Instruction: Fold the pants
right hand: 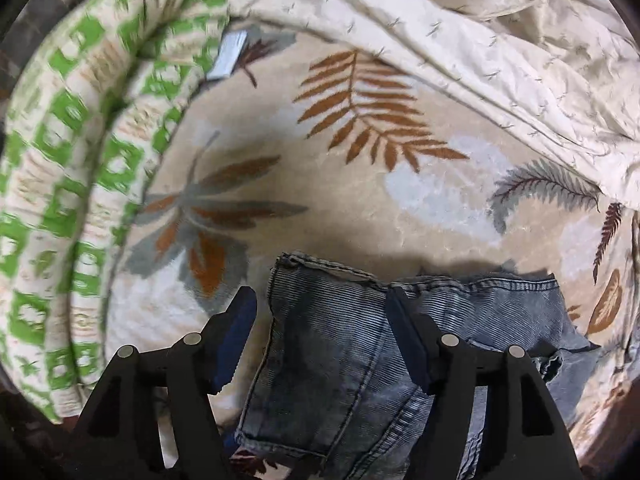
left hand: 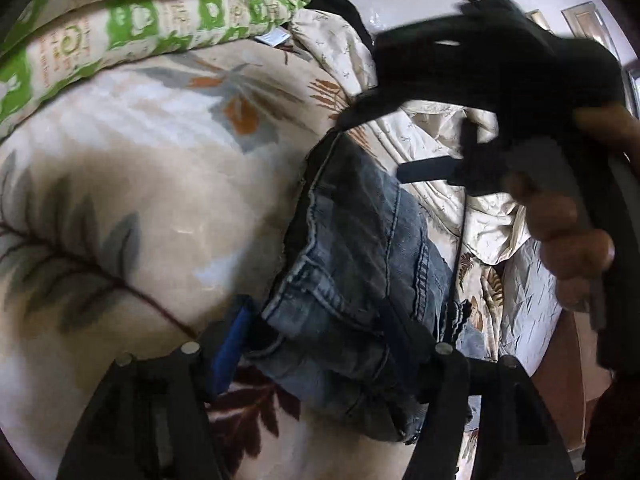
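Cream plush bedding printed with orange, grey and maroon fern leaves [right hand: 376, 120] spreads out ahead of both grippers, with a green-and-white patterned quilt [right hand: 80, 184] rolled up along its far left side and a crumpled pale sheet [right hand: 500, 40] heaped beyond and to the right. Folded blue denim pants [right hand: 332, 364] lie on this bedding directly under the right gripper [right hand: 324, 344], whose jaws stand wide apart: the blue-padded left finger sits off the left edge of the denim, while the right finger rests over the middle of the fabric near a hem seam. In the left wrist view the same pants [left hand: 360, 264] run from between the fingers of the left gripper [left hand: 320, 344] away toward the upper right. That gripper is also spread wide, its fingers on either side of the near end of the denim, and whether they touch the cloth cannot be told. Ahead and to its right, the black body of the other gripper [left hand: 500, 80] is seen, blurred, with the person's hand [left hand: 568, 236] wrapped around its handle.
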`<state>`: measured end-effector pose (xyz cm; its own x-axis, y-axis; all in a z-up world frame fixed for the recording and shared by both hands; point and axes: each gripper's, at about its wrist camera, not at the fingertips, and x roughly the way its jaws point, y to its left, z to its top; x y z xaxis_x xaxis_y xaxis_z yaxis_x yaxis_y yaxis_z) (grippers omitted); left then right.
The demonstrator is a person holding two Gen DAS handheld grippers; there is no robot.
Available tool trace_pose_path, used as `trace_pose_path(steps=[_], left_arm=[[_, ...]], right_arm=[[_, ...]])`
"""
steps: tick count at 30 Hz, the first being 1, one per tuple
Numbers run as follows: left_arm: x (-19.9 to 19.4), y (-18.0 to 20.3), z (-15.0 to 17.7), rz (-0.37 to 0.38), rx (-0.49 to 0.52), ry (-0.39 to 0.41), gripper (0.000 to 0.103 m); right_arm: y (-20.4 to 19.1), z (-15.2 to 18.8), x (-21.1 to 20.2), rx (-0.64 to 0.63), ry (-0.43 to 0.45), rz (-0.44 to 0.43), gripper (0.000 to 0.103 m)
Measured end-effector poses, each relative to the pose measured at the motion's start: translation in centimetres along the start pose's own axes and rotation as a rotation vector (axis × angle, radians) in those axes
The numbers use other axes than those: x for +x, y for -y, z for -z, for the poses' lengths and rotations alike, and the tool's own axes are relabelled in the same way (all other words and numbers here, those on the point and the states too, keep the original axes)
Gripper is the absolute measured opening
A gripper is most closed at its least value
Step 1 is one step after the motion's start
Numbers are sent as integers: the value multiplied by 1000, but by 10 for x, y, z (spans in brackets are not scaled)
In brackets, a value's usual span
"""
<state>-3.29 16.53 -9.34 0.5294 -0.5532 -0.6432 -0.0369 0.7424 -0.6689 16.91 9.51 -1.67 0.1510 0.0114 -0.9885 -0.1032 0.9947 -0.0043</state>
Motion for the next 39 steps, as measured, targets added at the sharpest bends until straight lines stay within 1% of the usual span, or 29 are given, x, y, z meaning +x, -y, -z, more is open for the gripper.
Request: trace_pose_path(steps=[1, 2, 3, 4, 5, 7, 8, 9, 10, 11, 12, 13, 14, 18, 22, 24, 26, 27, 30, 31, 32, 37, 39], left_arm=[[0, 1, 1, 1, 6, 2, 67], [0, 1, 2, 3, 10, 4, 64], [0, 1, 3, 12, 14, 1, 55], [5, 2, 0, 17, 15, -3, 41], [7, 2, 1, 18, 21, -8, 37], [12, 6, 2, 18, 50, -20, 24], [14, 9, 2, 20, 68, -17, 22], [16, 12, 2, 20, 85, -14, 20], [16, 14, 2, 20, 96, -14, 19], [17, 15, 2, 21, 99, -18, 19], [16, 16, 1, 31, 94, -18, 18], [14, 15, 0, 39, 94, -15, 18], [12, 17, 0, 40, 107, -8, 18], [4, 35, 5, 46, 196, 30, 18], [-6, 54, 12, 103, 262, 57, 17], [-11, 69, 17, 112, 315, 77, 17], [-16, 91, 25, 112, 388, 102, 17], [-21, 103, 26, 126, 409, 104, 17], [-22, 137, 44, 169, 461, 97, 17], [-21, 148, 49, 180, 475, 90, 17], [-16, 159, 56, 193, 486, 77, 17], [16, 205, 89, 219, 553, 8, 17], [32, 224, 107, 224, 590, -19, 17]], right_arm=[[-3, -2, 5, -6, -11, 21, 67], [-5, -4, 11, -13, -21, 44, 67], [-6, -5, 15, -12, -27, 54, 68], [-7, -7, 19, -8, -34, 62, 69], [-9, -8, 24, -22, -48, 77, 70], [-15, -7, 35, -79, -73, 135, 70], [-17, -5, 40, -113, -72, 168, 69], [-19, -2, 44, -151, -72, 186, 62], [-22, 2, 46, -205, -60, 221, 57], [-21, 3, 45, -220, -52, 250, 36], [-18, 4, 41, -221, -39, 284, 23], [-10, 4, 33, -199, -20, 257, 23], [-2, 4, 27, -178, -13, 221, 20], [28, 9, 0, -152, 29, 117, 17], [65, 23, -38, -108, 101, 31, 15], [80, 33, -57, -77, 139, -15, 15], [96, 45, -75, -32, 182, -59, 14], [104, 52, -82, -16, 199, -81, 13], [144, 75, -101, 58, 260, -157, 12], [164, 85, -105, 88, 283, -186, 12], [175, 89, -106, 108, 295, -203, 11], [266, 128, -104, 250, 359, -304, 11], [303, 146, -97, 308, 378, -324, 11]])
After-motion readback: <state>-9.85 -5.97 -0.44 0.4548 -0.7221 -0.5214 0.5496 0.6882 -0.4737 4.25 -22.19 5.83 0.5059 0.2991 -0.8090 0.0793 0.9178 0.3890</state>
